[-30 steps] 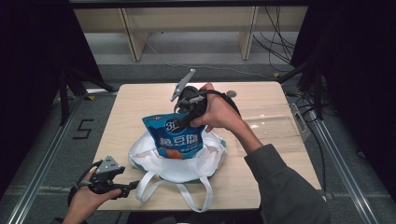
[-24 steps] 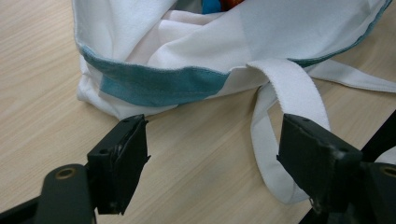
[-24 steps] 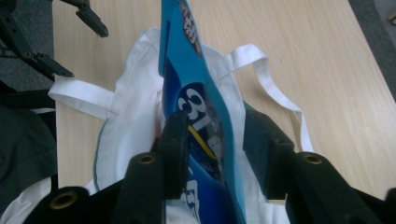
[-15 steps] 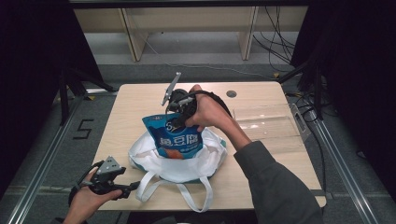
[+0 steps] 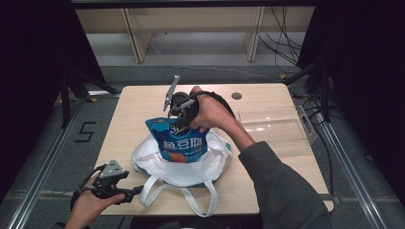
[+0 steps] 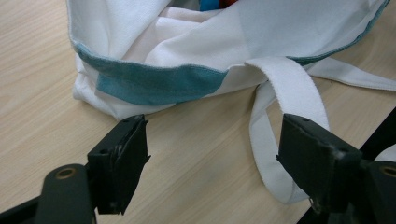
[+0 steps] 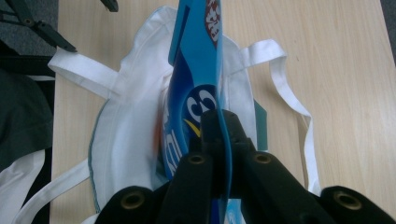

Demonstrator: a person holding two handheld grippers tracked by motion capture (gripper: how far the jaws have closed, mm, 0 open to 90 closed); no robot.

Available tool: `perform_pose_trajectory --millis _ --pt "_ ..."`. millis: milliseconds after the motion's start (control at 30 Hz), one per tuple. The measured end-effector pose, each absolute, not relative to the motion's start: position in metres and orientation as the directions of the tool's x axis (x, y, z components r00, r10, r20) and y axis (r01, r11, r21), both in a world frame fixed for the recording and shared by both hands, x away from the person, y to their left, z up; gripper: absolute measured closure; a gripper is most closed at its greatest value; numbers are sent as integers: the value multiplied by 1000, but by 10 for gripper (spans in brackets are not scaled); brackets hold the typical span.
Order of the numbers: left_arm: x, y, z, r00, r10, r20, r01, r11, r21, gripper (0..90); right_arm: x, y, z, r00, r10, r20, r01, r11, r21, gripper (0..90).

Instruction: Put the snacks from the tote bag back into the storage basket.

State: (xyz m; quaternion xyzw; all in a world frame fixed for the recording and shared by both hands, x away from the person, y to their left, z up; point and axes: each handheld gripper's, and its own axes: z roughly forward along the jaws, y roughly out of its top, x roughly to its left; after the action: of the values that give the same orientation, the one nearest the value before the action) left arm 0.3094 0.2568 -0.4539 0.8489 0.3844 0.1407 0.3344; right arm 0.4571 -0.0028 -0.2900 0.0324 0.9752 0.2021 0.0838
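A blue snack pouch (image 5: 179, 143) stands upright in the mouth of a white cloth bag (image 5: 191, 169) with teal trim at the table's middle. My right gripper (image 5: 180, 116) is shut on the pouch's top edge from behind. In the right gripper view its jaws have just been closing and now pinch the thin pouch (image 7: 196, 70) edge-on at the gripper (image 7: 219, 123), above the bag (image 7: 126, 130). My left gripper (image 5: 137, 191) is open at the table's front left corner. Between its wide jaws (image 6: 215, 140) lies bare wood, with a bag handle (image 6: 289, 88) touching the right jaw.
A clear plastic tray (image 5: 277, 126) lies on the wooden table (image 5: 138, 105) to the right of the bag. A round cable hole (image 5: 236, 96) is near the far edge. The bag's white handles (image 5: 200, 202) trail over the front edge.
The right hand has shifted slightly left with the pouch's top, and its jaws have closed on the pouch's edge. The left hand has stayed put.
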Motion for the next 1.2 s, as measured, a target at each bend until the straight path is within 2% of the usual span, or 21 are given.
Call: perform_pose_trajectory --millis 167,233,267,367,433,467,567,633,833,900,1067,1200 --pt "309 256 -456 642 766 -42 576 -445 686 233 455 -1 -284 -983 101 -155 34 922 386 900" --pt "310 257 -455 650 760 -30 566 -457 686 233 455 -1 -278 -983 71 -167 1 924 383 900" --pt "310 257 -455 648 761 -33 569 -454 686 233 454 -1 -274 -982 96 -162 27 924 382 900" --pt "310 257 -455 647 762 -33 569 -453 686 233 452 -1 -260 -981 92 -171 18 921 389 900" --pt "310 259 -455 661 750 -22 562 -476 676 233 452 1 -250 -980 53 -194 -33 908 418 900" --pt "310 257 -456 638 769 -47 580 -439 686 233 449 1 -243 -978 73 -193 -15 908 418 900" --pt "310 257 -456 638 769 -40 580 -445 682 233 443 -2 -223 -977 96 -192 7 907 421 900" --pt "311 259 -455 653 757 -29 574 -469 671 232 444 -4 -211 -970 70 -232 -41 896 443 900" --pt "310 258 -456 633 773 -35 576 -440 689 231 436 -15 -180 -965 95 -245 -25 896 443 900" --pt "311 259 -456 638 770 -27 571 -449 687 231 433 -21 -175 -961 122 -247 -1 895 447 900" --pt "310 258 -457 628 777 -39 579 -434 690 231 433 -41 -167 -955 124 -268 -11 892 452 900" --pt "312 259 -457 628 777 -33 582 -441 683 231 431 -62 -162 -949 173 -264 39 894 446 900"
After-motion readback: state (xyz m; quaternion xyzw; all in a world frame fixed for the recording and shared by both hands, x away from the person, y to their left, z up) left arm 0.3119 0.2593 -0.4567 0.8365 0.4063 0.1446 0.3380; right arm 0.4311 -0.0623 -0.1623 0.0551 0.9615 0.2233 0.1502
